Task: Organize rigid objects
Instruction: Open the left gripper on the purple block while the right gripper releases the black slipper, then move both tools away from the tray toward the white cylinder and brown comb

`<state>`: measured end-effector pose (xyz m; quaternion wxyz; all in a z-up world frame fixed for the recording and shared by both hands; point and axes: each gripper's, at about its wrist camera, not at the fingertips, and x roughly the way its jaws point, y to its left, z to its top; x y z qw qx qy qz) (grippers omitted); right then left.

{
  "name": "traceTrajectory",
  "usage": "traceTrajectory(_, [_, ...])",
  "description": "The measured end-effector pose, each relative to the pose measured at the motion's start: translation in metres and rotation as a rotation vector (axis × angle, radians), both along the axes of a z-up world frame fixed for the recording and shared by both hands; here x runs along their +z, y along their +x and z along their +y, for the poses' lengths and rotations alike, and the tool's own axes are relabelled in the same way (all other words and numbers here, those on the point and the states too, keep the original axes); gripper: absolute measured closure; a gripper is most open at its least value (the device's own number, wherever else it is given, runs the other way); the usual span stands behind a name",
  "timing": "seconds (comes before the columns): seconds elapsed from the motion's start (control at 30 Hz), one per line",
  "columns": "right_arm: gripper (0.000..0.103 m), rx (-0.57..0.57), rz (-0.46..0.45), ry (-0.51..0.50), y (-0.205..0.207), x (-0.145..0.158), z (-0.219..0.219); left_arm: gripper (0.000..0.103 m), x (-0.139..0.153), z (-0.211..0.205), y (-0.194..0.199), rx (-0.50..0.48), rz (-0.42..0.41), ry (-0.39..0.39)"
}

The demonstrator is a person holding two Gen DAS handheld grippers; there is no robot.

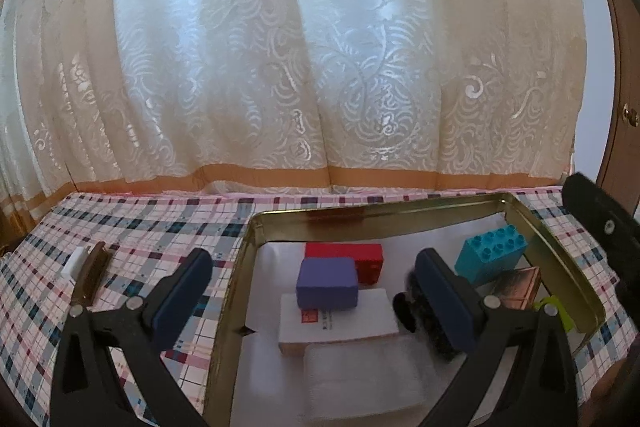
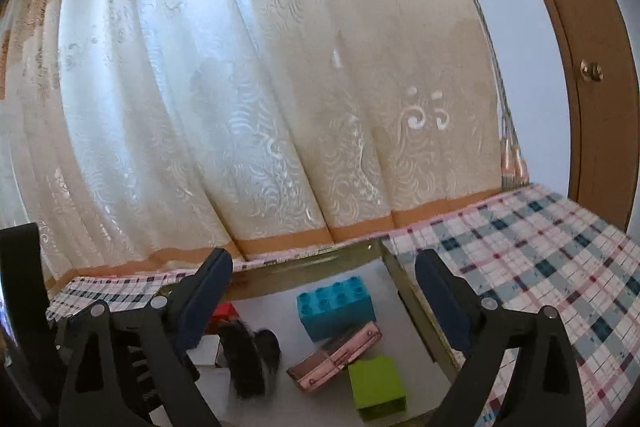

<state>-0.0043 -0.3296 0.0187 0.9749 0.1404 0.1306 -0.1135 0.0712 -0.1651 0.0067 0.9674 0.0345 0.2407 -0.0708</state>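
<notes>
**Both tools empty over a half-filled tin**

Over the shallow gold metal tin (image 1: 256, 223) on the plaid-clothed surface (image 1: 132, 227), both tools hang with nothing held. The left gripper (image 1: 316, 285) has its blue-padded fingers (image 1: 182, 293) spread wide, one outside the tin's left wall and one above its floor. The right gripper (image 2: 324, 293) is wide too, with nothing between its pads.

Already in the tin: a purple rectangular block (image 1: 327, 287) resting on a white flat box (image 1: 340, 323), a red studded brick (image 1: 360, 257) behind it, a teal studded brick (image 2: 335, 309), a pink metallic case (image 2: 336, 357), a lime green block (image 2: 376, 389) and a black bristly brush (image 2: 248, 359).

Judging by what lies outside, the next pick is probably the brown-and-white slim object (image 1: 88, 269) on the cloth to the left; blur leaves its exact nature unclear. It is long and low, so the left fingers should close across its narrow width, coming down nearly upright.

Open floor shows between the red brick and the teal brick, and along the tin's far wall. The raised rim is the hazard: lift any load clear of it, and keep the right tool back so the two do not cross.
</notes>
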Motion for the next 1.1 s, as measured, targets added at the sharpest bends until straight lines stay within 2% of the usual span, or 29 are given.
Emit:
traceTrajectory(0.1, [0.009, 0.004, 0.003, 0.002, 0.000, -0.002, 0.002, 0.000, 0.000, 0.003, -0.004, 0.015, -0.010, -0.004])
traceTrajectory(0.33, [0.008, -0.046, -0.030, -0.066, -0.004, -0.005, 0.009, 0.000, -0.002, 0.004, -0.011, 0.029, -0.032, 0.012])
traceTrajectory(0.53, [0.008, -0.057, -0.082, -0.044, -0.010, -0.006, 0.005, 0.000, -0.003, 0.004, -0.014, 0.038, -0.064, 0.021])
traceTrajectory(0.73, [0.008, -0.051, -0.075, -0.032, -0.009, -0.008, 0.004, 0.000, -0.004, 0.003, -0.019, 0.041, -0.094, 0.052])
traceTrajectory(0.9, [0.008, -0.045, -0.080, -0.051, -0.010, -0.006, 0.008, 0.000, -0.002, 0.008, -0.023, 0.041, -0.105, 0.028])
traceTrajectory(1.1, [0.008, -0.032, -0.087, -0.017, -0.011, -0.010, 0.006, 0.000, -0.003, 0.014, -0.027, 0.044, -0.092, 0.016])
